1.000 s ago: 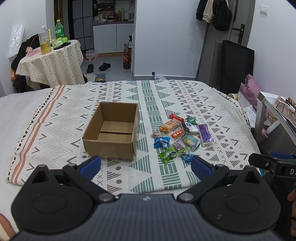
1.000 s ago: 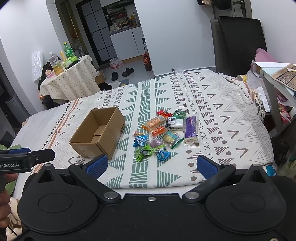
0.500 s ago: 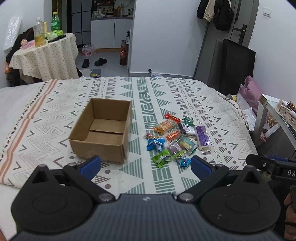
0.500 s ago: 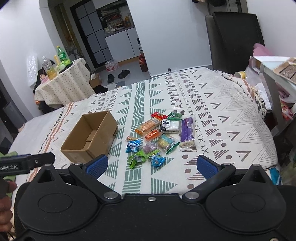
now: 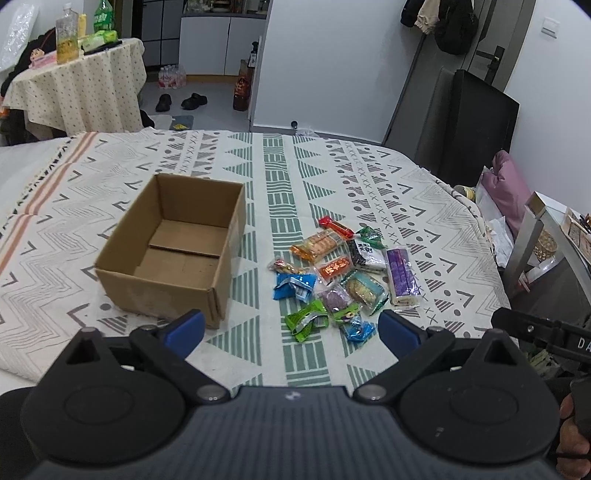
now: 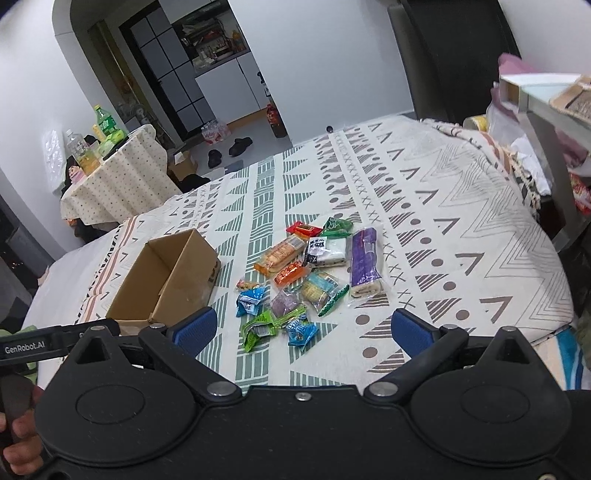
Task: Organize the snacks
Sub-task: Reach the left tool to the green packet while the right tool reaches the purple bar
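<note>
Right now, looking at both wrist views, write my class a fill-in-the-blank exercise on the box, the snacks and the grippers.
1. The cardboard box holds ____ snacks.
2. The snack packets lie on the patterned blanket to the ____ of the box.
3. The long purple packet lies at the pile's ____ edge.
4. The left gripper and the right gripper both have their jaws ____.

Missing words: no; right; right; open

A bed spread with a patterned cover [image 5: 369, 177] fills the near room. Far left, a round table under a dotted cloth [image 5: 77, 85] carries bottles [image 5: 67, 33]. White walls [image 5: 332, 62] frame a doorway to white cabinets [image 5: 218, 44]; dark slippers [image 5: 181, 101] lie on the grey floor. Coats [image 5: 439, 18] hang far right above a black chair [image 5: 476, 122].
</note>
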The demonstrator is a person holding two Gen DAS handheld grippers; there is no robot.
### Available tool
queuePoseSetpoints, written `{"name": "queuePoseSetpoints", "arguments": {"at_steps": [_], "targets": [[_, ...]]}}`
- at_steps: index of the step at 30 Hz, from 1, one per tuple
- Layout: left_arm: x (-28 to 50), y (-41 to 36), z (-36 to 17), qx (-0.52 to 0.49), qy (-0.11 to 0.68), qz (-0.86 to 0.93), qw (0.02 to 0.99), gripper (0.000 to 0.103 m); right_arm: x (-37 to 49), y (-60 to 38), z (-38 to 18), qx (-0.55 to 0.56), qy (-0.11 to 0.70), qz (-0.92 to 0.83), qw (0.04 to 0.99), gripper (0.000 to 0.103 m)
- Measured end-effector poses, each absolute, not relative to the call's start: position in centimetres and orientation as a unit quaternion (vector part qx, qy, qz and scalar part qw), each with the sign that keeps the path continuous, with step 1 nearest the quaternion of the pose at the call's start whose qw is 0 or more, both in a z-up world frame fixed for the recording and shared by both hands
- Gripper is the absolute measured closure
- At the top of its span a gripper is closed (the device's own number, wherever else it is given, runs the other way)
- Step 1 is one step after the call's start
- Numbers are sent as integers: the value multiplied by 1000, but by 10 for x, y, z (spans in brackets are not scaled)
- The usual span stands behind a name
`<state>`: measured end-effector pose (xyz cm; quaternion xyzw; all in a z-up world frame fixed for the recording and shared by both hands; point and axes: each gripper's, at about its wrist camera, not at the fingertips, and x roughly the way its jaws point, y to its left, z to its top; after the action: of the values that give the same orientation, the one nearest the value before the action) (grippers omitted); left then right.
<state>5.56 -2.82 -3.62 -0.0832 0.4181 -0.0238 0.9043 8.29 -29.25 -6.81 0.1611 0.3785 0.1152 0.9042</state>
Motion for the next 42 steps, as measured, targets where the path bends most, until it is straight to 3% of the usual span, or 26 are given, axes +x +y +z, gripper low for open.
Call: {"name": "queuePoseSetpoints", "arguments": {"at_steps": [14, 24, 42], "targets": [[98, -46, -78, -86, 440, -30, 893, 19, 117, -313, -109, 203, 400, 96, 889, 6], [133, -58, -115, -100, 470, -25, 876, 37, 147, -310, -143, 225, 434, 94, 867, 22], [184, -65, -201, -113, 533, 18, 839, 42, 199, -308, -192, 254, 483, 67, 835, 27]]}}
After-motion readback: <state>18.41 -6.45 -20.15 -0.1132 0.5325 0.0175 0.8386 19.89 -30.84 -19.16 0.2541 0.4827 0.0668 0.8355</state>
